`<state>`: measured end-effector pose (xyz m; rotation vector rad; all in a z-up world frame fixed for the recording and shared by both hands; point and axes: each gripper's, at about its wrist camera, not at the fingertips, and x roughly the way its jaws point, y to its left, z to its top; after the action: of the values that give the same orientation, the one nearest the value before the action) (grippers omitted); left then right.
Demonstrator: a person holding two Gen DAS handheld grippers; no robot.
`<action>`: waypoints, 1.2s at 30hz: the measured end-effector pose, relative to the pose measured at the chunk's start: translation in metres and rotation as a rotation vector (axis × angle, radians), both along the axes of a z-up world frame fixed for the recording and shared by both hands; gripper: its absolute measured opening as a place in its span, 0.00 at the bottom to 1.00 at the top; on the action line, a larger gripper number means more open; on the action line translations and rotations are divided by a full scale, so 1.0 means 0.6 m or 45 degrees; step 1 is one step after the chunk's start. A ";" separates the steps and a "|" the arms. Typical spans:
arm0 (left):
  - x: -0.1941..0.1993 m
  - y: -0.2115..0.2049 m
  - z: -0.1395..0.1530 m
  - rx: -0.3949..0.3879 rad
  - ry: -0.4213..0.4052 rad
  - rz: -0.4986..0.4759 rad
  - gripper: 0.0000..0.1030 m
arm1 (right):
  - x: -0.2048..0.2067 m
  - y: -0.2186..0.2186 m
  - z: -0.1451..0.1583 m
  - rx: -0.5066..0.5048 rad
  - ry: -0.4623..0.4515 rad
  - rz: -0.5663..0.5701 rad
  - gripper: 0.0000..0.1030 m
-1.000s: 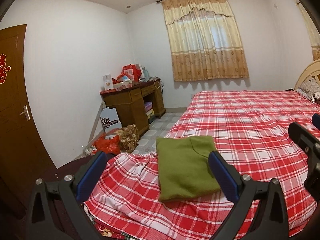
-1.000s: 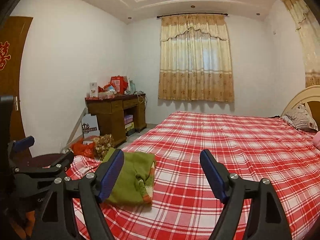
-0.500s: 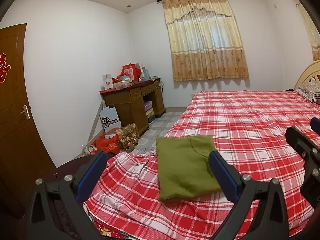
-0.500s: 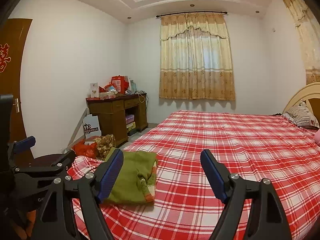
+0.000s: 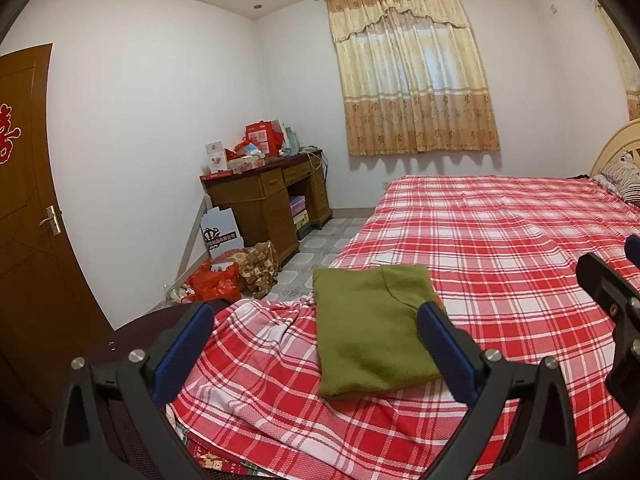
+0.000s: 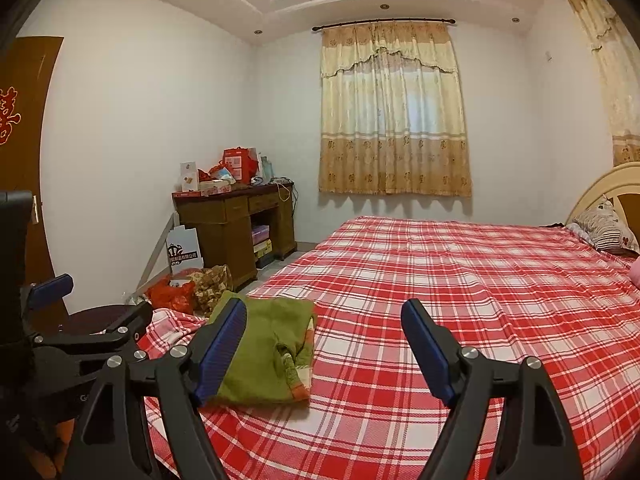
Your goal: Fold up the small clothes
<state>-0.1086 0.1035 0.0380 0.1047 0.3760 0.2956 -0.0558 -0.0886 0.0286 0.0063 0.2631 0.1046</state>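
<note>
Green fleece: the folded olive-green fleece garment (image 5: 370, 332) lies flat near the foot of the red-and-white plaid bed (image 5: 500, 248).
Tongs: left tongs (image 5: 316, 350) and right tongs (image 6: 324, 350) both spread, empty, above the bed.
Finish well: leave the neat fold undisturbed, lifting both tongs straight clear.

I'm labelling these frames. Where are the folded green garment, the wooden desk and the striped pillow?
folded green garment (image 5: 372, 332): left wrist view, middle of its top face.
wooden desk (image 5: 256, 196): left wrist view, left drawer front.
striped pillow (image 6: 608, 228): right wrist view, middle of its cover.
</note>
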 end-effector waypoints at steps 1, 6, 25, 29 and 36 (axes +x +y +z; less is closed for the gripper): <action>0.000 0.000 0.000 0.000 -0.001 0.001 1.00 | 0.000 0.000 0.000 0.001 0.001 0.000 0.78; 0.002 0.001 0.000 0.001 0.003 -0.001 1.00 | 0.003 0.001 0.000 0.005 0.010 0.003 0.78; 0.006 0.001 -0.010 0.004 0.028 -0.006 1.00 | 0.003 -0.002 -0.007 0.014 0.025 0.005 0.78; 0.008 0.003 -0.011 0.005 0.035 -0.001 1.00 | 0.003 -0.003 -0.008 0.014 0.027 0.003 0.78; 0.011 0.003 -0.014 0.004 0.043 0.005 1.00 | 0.006 -0.002 -0.016 0.020 0.039 -0.001 0.79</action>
<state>-0.1021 0.1056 0.0297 0.1120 0.4094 0.2986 -0.0523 -0.0899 0.0192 0.0237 0.2929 0.1058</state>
